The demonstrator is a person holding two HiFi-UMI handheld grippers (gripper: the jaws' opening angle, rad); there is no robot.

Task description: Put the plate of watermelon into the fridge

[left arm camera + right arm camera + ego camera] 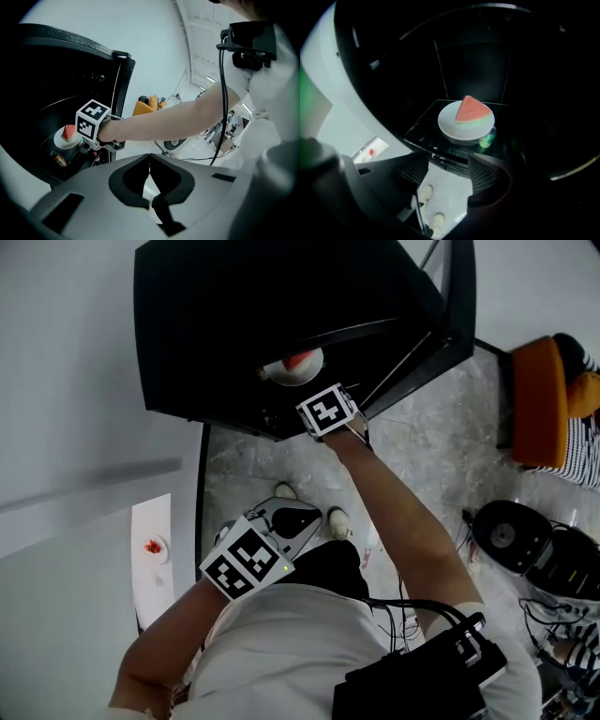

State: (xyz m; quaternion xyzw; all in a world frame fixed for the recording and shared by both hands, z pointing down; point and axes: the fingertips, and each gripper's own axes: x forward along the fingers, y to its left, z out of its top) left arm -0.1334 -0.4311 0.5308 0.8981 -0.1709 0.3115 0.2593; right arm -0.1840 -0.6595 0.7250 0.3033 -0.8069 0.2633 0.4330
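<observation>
There, watermelon plate (449, 125) on fridge shelf (423, 130), green can (487, 138) nearby.

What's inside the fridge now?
A white plate with a watermelon wedge sits on the glass shelf; a green can shows at the plate's lower right edge. The rest of the fridge interior is too dark to read.

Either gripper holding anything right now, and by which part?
Nothing is held. Right gripper: jaws apart, empty; the white round plate with the red watermelon wedge sits on the fridge shelf beyond them. Left gripper: jaws together, empty.
</observation>
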